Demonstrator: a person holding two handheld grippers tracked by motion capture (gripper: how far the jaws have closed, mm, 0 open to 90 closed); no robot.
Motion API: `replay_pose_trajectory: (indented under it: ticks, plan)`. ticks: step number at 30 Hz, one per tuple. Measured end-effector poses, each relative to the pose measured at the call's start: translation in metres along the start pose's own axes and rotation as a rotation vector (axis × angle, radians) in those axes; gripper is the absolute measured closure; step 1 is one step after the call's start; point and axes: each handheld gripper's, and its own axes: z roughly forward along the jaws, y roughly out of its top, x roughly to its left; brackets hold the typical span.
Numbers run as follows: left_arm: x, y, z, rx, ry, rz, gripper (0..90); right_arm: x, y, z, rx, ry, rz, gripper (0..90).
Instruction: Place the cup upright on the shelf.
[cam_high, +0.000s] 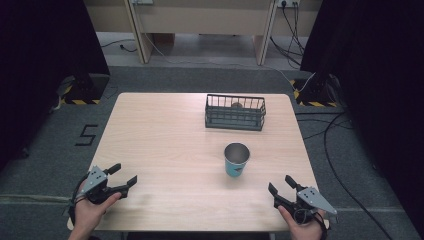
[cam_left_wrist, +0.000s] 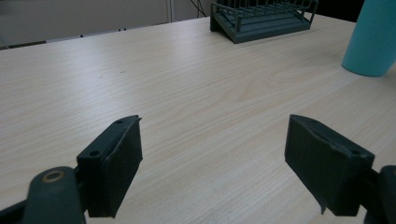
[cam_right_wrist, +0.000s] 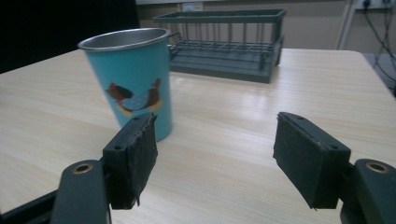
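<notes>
Right gripper (cam_right_wrist: 215, 154) empty, cup (cam_right_wrist: 133, 84) near, basket (cam_right_wrist: 226, 44) behind

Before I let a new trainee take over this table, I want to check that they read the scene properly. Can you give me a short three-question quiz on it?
1. True or false: the teal cup lies on its side.
2. Multiple choice: which tongs are nearer the cup? A) left tongs B) right tongs C) both touch it
3. Short answer: what stands beyond the cup, toward the far edge of the table?

Key:
1. False. It stands upright, open end up.
2. B. In the right gripper view the cup rises just past the open jaws; neither tongs touch it.
3. A dark wire basket, with a small brownish thing inside that is too unclear to identify.
</notes>
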Motion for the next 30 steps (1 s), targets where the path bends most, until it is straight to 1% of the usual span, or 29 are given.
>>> replay_pose_trajectory:
  ticks: [1, 2, 3, 6, 7, 8, 9, 10, 12, 13, 15, 16, 17, 19, 21, 22, 24, 27, 28, 29, 30]
  plan:
    - [0.000, 0.000, 0.000, 0.000, 0.000, 0.000, 18.6, 0.000, 0.000, 0.000, 0.000, 0.000, 0.000, 30.4]
    - [0.000, 0.000, 0.000, -0.001, 0.000, 0.000, 18.7, 0.004, 0.001, 0.003, 0.001, 0.025, -0.005, 29.9]
    - [0.000, 0.000, 0.000, -0.002, 0.001, 0.001, 18.7, 0.004, 0.001, 0.003, 0.001, 0.025, -0.005, 29.9]
    - [0.001, 0.000, -0.001, -0.004, 0.001, -0.008, 18.9, 0.011, 0.005, 0.010, 0.005, 0.050, -0.029, 27.6]
    - [0.001, -0.001, -0.001, -0.004, 0.001, -0.009, 18.9, 0.011, 0.005, 0.010, 0.005, 0.050, -0.029, 27.6]
    - [0.002, -0.001, -0.001, 0.000, -0.001, -0.011, 18.9, 0.013, 0.007, 0.015, 0.013, 0.064, -0.028, 26.0]
    - [0.002, -0.001, -0.001, 0.000, -0.001, -0.011, 18.9, 0.013, 0.007, 0.015, 0.013, 0.064, -0.028, 26.0]
    - [0.002, -0.001, 0.000, -0.003, -0.001, -0.015, 18.9, 0.016, 0.008, 0.022, 0.025, 0.085, -0.038, 24.8]
    - [0.002, -0.001, 0.001, -0.002, -0.003, -0.015, 19.1, 0.021, 0.010, 0.028, 0.034, 0.102, -0.050, 24.4]
    - [0.002, -0.001, 0.001, -0.002, -0.003, -0.015, 19.1, 0.021, 0.010, 0.028, 0.034, 0.102, -0.050, 24.4]
    - [0.002, -0.001, 0.002, 0.000, -0.005, -0.014, 19.2, 0.025, 0.012, 0.035, 0.036, 0.121, -0.061, 24.0]
    - [0.002, -0.001, 0.002, 0.003, -0.008, -0.012, 19.3, 0.029, 0.014, 0.042, 0.041, 0.136, -0.064, 23.6]
    - [0.002, -0.001, 0.003, 0.003, -0.010, -0.013, 19.3, 0.029, 0.014, 0.042, 0.041, 0.136, -0.064, 23.6]
    - [0.002, -0.002, 0.003, 0.006, -0.012, -0.013, 19.3, 0.033, 0.016, 0.051, 0.048, 0.146, -0.081, 22.4]
    - [0.002, -0.002, 0.003, 0.004, -0.013, -0.015, 19.4, 0.034, 0.018, 0.054, 0.052, 0.149, -0.084, 21.9]
    - [0.002, -0.002, 0.003, 0.004, -0.015, -0.017, 19.5, 0.036, 0.020, 0.059, 0.052, 0.151, -0.092, 21.7]
    - [0.002, -0.002, 0.003, 0.004, -0.016, -0.018, 19.5, 0.037, 0.023, 0.065, 0.048, 0.154, -0.096, 21.3]
    - [0.002, -0.002, 0.003, 0.005, -0.017, -0.017, 19.5, 0.038, 0.026, 0.074, 0.052, 0.159, -0.095, 19.9]
    - [0.002, -0.002, 0.003, 0.004, -0.018, -0.018, 19.5, 0.038, 0.026, 0.074, 0.052, 0.159, -0.095, 19.9]
    - [0.002, -0.002, 0.003, 0.004, -0.017, -0.018, 19.5, 0.038, 0.027, 0.081, 0.058, 0.169, -0.086, 18.4]
    - [0.002, -0.002, 0.003, 0.004, -0.017, -0.019, 19.5, 0.038, 0.027, 0.081, 0.058, 0.169, -0.086, 18.4]
